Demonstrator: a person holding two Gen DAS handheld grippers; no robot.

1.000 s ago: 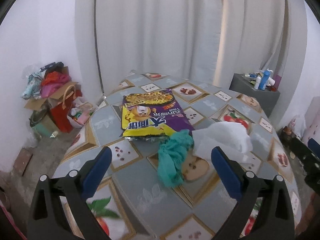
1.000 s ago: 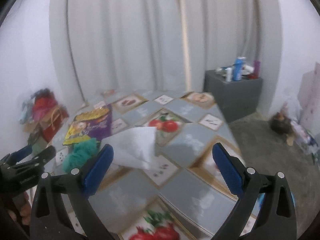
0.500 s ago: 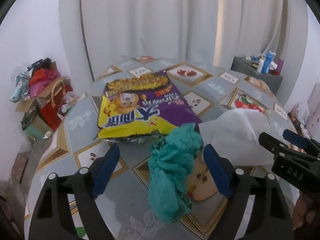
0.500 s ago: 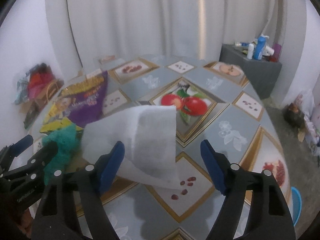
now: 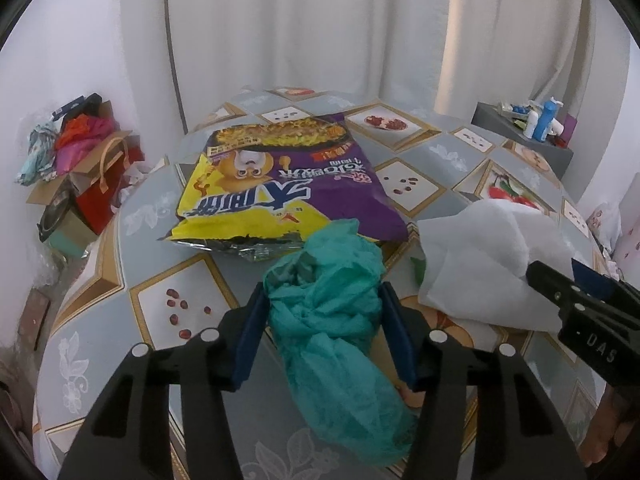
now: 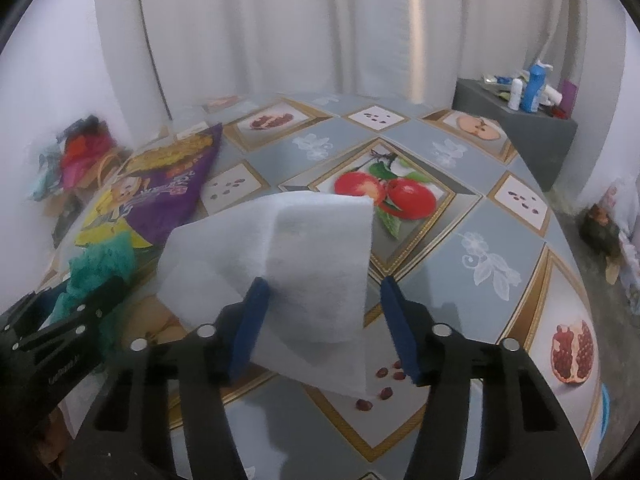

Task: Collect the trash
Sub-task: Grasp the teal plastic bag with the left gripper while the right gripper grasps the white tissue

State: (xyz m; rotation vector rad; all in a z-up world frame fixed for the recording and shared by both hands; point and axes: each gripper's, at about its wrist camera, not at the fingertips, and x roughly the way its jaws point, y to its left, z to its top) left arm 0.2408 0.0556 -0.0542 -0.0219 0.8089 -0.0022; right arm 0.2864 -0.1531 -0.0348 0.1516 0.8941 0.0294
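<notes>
A crumpled teal cloth (image 5: 340, 316) lies on the fruit-patterned table (image 5: 168, 208). My left gripper (image 5: 322, 316) is open with its blue fingers on either side of the cloth. A white tissue sheet (image 6: 288, 260) lies to its right, also in the left wrist view (image 5: 484, 264). My right gripper (image 6: 320, 320) is open around the tissue's near part; it shows at the right of the left wrist view (image 5: 592, 320). A purple and yellow snack bag (image 5: 280, 184) lies behind the cloth and shows in the right wrist view (image 6: 152, 196).
White curtains hang behind the table. Bags and a cardboard box of clutter (image 5: 76, 172) stand on the floor at left. A grey stand with bottles (image 6: 524, 100) is at back right. More clutter (image 6: 600, 228) lies on the floor at right.
Both grippers moved forward and down and narrowed. The left now straddles the teal cloth, the right straddles the white tissue.
</notes>
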